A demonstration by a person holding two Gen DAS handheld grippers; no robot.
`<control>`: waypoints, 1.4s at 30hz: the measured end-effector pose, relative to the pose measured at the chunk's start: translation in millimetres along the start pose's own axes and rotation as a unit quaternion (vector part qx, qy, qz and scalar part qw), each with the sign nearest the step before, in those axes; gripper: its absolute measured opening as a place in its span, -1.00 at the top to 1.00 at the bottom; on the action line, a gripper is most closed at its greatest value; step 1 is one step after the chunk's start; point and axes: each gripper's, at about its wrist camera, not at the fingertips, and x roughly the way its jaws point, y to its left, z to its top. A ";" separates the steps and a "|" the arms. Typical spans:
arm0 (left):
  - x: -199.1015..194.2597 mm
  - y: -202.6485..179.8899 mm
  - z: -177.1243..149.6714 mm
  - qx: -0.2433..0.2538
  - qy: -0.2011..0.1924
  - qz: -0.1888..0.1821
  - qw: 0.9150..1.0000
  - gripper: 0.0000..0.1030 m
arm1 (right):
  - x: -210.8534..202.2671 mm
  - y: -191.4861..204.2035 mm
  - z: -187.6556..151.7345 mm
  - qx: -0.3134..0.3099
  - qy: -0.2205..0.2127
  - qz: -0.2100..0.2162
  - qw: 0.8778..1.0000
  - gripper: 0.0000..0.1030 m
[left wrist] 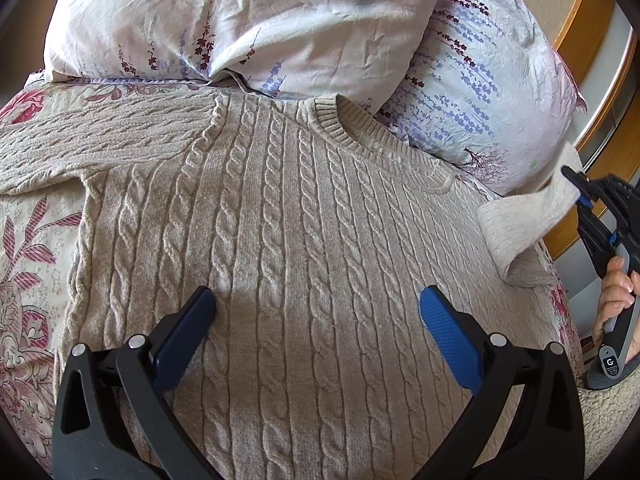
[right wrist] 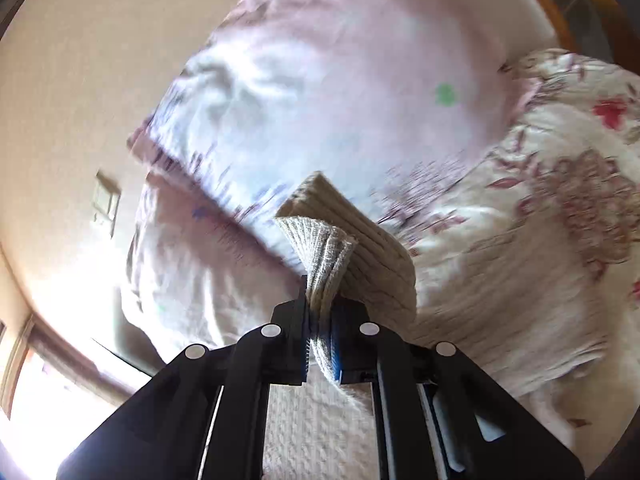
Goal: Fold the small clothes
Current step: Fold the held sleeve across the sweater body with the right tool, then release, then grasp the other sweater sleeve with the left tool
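Observation:
A beige cable-knit sweater (left wrist: 280, 208) lies front-up on a floral bedspread, collar toward the pillows. Its left sleeve (left wrist: 80, 140) stretches out flat to the left. My left gripper (left wrist: 318, 304) is open and empty, hovering over the sweater's chest. My right gripper (left wrist: 578, 194) is shut on the cuff of the right sleeve (left wrist: 528, 220) and holds it lifted off the bed at the right. In the right wrist view the jaws of the right gripper (right wrist: 322, 312) pinch the ribbed cuff (right wrist: 332, 248), which bunches up between them.
Two floral pillows (left wrist: 248, 24) lean at the head of the bed, just beyond the collar. The floral bedspread (left wrist: 28, 264) shows on the left. A wooden bed frame (left wrist: 588, 32) and the bed's edge lie at the right. A wall with a switch plate (right wrist: 106, 200) shows behind.

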 end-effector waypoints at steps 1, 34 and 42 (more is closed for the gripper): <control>-0.6 0.1 -0.1 -0.002 -0.001 -0.002 1.000 -0.97 | 18.8 10.5 -8.0 -0.005 0.022 0.011 1.000 0.84; -13.5 20.5 -1.7 -0.066 -0.032 -0.081 0.994 -0.97 | 135.9 59.2 -107.6 -0.065 0.232 0.020 0.970 -0.35; -47.0 37.8 -3.5 -0.076 -0.076 -0.076 0.991 -0.97 | 63.0 -7.7 -47.8 -0.014 0.097 -0.085 0.992 -0.35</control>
